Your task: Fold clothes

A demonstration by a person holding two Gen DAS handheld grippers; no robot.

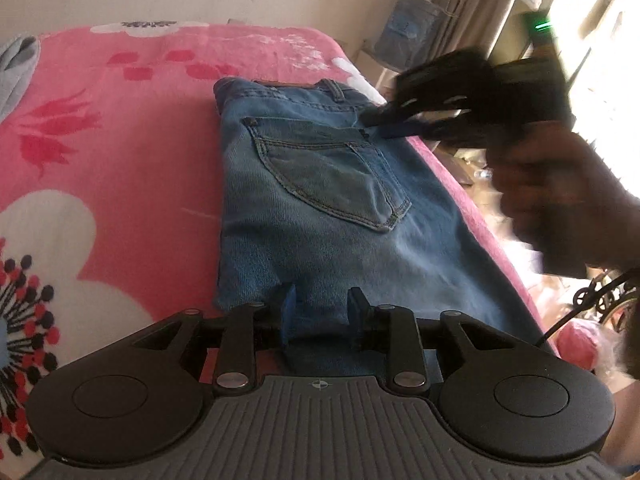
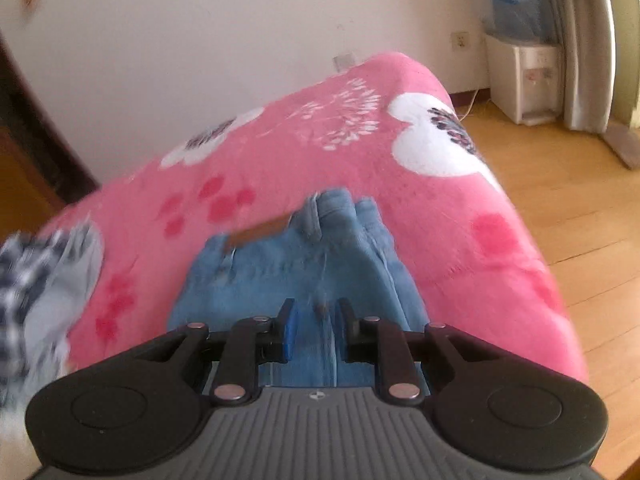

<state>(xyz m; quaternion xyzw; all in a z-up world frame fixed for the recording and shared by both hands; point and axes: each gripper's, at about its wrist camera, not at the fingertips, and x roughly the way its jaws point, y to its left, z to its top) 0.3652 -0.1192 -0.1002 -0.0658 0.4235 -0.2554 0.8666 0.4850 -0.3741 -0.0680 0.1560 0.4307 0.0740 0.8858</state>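
Folded blue jeans (image 1: 320, 208) flat on pink flowered blanket (image 1: 120, 140) on the bed, back pocket up. Left gripper (image 1: 322, 314) over the near edge, jaws apart, holding nothing. Right gripper (image 2: 316, 322) above the waistband end, jaws parted, empty. Checked garment (image 2: 36, 280) off to the side

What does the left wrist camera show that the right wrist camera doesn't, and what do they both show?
Only the left wrist view shows the back pocket of the jeans, the right gripper hovering blurred near the waistband, and the hand holding it.

Only the right wrist view shows the brown waistband patch, a checked garment at the blanket's left edge, the wooden floor and a white appliance by the curtain.

Both show the folded jeans lying on the pink flowered blanket, with each camera's own jaws parted just over the denim.
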